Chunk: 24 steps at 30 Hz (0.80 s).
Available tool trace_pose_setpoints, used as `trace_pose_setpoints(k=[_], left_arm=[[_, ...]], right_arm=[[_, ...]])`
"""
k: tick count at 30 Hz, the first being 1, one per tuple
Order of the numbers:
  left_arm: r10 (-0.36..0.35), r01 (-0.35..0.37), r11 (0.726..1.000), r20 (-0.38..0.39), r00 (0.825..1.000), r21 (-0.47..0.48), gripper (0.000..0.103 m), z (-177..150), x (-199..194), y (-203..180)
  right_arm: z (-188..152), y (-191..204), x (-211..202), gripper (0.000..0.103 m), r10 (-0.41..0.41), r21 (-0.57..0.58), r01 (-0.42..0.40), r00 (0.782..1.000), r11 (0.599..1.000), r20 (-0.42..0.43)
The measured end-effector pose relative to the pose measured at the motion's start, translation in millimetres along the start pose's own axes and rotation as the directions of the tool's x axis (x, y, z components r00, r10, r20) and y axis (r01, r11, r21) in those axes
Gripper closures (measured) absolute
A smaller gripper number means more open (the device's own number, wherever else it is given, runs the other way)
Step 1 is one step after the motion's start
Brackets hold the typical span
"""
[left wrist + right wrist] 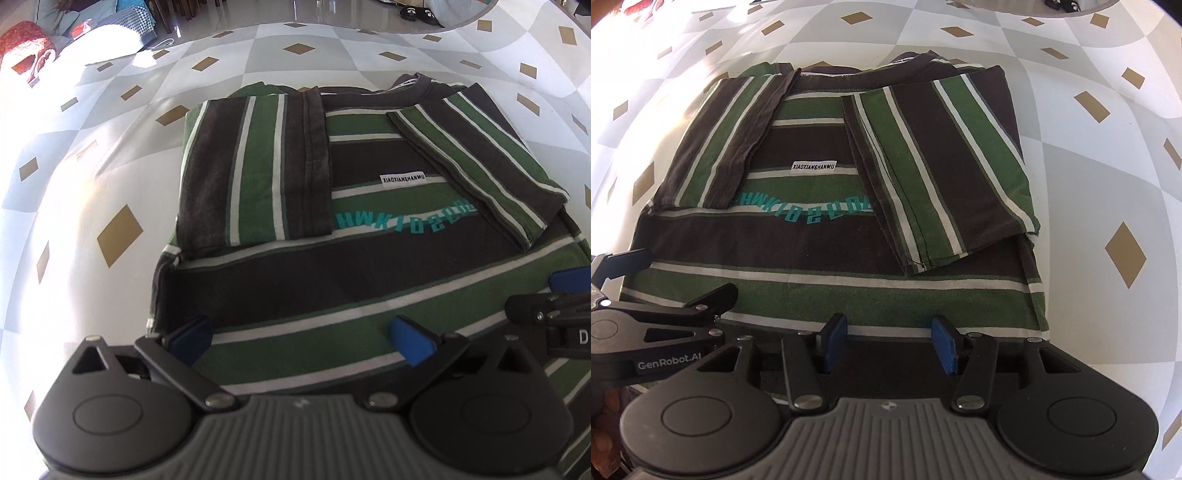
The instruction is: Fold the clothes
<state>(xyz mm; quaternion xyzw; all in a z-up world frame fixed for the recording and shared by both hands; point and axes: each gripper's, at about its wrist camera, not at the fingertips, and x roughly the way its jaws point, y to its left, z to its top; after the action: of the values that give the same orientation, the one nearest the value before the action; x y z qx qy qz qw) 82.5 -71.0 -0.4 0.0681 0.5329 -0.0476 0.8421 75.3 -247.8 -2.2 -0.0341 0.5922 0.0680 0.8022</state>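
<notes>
A T-shirt (332, 266) with green, dark brown and white stripes lies flat on the table, collar at the far end. Both sleeves are folded in over the chest, and a white label (403, 178) and teal lettering show between them. My left gripper (303, 341) is open, its blue pads wide apart over the near left part of the hem. My right gripper (890, 341) is open too, its pads apart just above the near hem of the shirt (849, 236) with no cloth pinched. Each gripper shows at the edge of the other's view.
The tablecloth (118, 229) is grey and white with gold diamonds and shows all around the shirt. Beyond the far table edge are black sandals (417, 13) on a shiny floor and a red patterned thing (26, 44) at the far left.
</notes>
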Motion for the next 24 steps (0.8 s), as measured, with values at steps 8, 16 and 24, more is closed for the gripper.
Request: trace_pose_setpoints(k=[8,16,24], left_arm=[[-0.032,0.032,0.999,-0.003,0.999,-0.036,0.000,-0.3,2.3,3.0],[-0.040,0.041,0.999,0.012,0.999,-0.024,0.000,2.1,3.8,-4.6],[-0.045,0.045,0.999,0.022,0.999,-0.013,0.000,3.8,5.3,-10.7]], right_arm=[[-10.6,7.5,0.3,0.045,-0.019,-0.092,0.023,0.999,0.996,0.042],[-16.1,3.6,0.4,0.040,-0.014,-0.094,0.021,0.997,0.995,0.074],[-20.2,-1.4,-1.6,0.038,-0.022,-0.077,0.029,0.996,0.997,0.084]])
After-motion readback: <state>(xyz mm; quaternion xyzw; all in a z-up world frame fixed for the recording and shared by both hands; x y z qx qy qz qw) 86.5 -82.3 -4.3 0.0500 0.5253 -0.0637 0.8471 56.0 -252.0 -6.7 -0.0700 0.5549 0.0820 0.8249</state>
